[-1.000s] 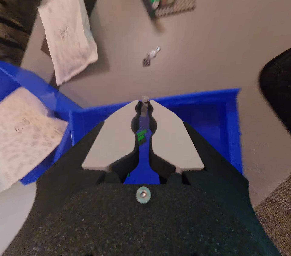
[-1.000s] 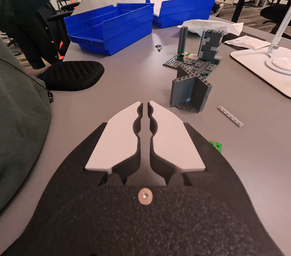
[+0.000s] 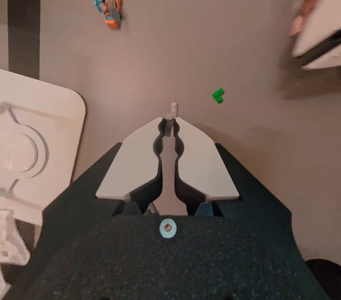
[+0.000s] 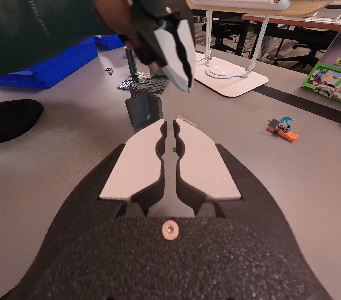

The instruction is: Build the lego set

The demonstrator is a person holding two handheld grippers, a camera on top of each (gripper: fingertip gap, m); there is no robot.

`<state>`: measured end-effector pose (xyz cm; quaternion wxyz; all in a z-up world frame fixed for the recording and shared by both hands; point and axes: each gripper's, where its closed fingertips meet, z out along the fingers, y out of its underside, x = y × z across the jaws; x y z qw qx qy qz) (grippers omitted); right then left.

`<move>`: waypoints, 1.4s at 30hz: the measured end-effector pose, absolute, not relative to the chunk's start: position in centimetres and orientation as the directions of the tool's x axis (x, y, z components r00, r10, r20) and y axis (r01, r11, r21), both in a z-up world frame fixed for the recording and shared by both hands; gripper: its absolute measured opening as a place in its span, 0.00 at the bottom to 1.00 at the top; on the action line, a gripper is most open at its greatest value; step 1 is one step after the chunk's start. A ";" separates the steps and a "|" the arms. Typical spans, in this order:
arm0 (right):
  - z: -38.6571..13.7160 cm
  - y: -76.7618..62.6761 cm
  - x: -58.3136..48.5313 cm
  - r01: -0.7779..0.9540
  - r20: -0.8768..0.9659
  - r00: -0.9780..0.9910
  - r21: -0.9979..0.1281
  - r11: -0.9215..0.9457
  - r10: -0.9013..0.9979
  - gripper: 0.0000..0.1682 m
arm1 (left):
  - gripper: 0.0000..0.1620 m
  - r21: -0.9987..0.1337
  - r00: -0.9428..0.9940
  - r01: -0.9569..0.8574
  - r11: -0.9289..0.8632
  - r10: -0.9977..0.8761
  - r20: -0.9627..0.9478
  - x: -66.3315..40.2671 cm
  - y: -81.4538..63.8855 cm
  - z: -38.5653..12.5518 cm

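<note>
My left gripper [image 3: 169, 119] is shut on a small grey lego piece [image 3: 169, 126] and points down over the grey table. It also shows in the right wrist view [image 4: 188, 86], hovering just right of the dark baseplate build [image 4: 145, 84]. A grey corner wall [image 4: 144, 112] stands in front of that build. A long grey plate [image 4: 186, 121] lies past my right gripper [image 4: 170, 121], which is shut and empty, low over the table. A green piece [image 3: 218, 95] lies to the right of the left tips; it also shows between the right fingers [image 4: 174, 149].
A small orange and teal model [image 4: 282, 129] sits on the table at right. A white lamp stand base [image 4: 232, 79] is behind the build, blue bins [image 4: 55, 71] at far left, a black pad [image 4: 16, 117] at left, a lego box [image 4: 324, 81] at right. The tips of one gripper are about 11 centimeters away from the tips of the other. The right gripper is farther from the white lamp stand base [image 4: 232, 79], some 35 centimeters, than the left, some 20 centimeters.
My left gripper has left the blue bin with the grey piece and now hangs over the table by the build. My right gripper has swung right, toward the grey plate and green piece.
</note>
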<state>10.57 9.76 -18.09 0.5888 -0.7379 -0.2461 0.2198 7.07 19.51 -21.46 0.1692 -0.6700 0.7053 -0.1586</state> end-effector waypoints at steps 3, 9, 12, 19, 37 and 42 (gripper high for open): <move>-18.2 9.8 10.7 0.116 -0.024 0.783 -0.976 -0.185 0.622 0.03 | 0.05 -0.396 -0.037 -0.918 0.030 -0.999 0.010 7.1 21.5 -24.0; -18.4 10.0 11.2 0.110 -0.035 0.785 -0.974 -0.196 0.619 0.03 | 0.05 -0.341 -0.043 -0.940 0.025 -0.998 0.045 7.5 22.1 -27.7; -18.3 10.0 11.2 0.105 -0.041 0.783 -0.975 -0.197 0.621 0.03 | 0.05 -0.358 -0.045 -0.934 0.024 -0.998 0.049 8.0 21.9 -28.0; -18.5 9.9 10.9 0.114 -0.041 0.772 -0.973 -0.202 0.635 0.03 | 0.05 -0.372 -0.032 -0.928 0.017 -0.999 0.034 8.1 22.3 -28.2; -18.9 9.8 10.8 0.128 -0.036 0.771 -0.969 -0.210 0.636 0.03 | 0.21 -0.650 -0.047 -0.760 0.027 -0.999 0.013 8.6 19.4 -17.9; -18.7 9.7 10.8 0.127 -0.034 0.771 -0.971 -0.205 0.636 0.03 | 0.15 -0.760 -0.013 -0.648 0.055 -0.998 -0.061 3.8 17.5 -11.3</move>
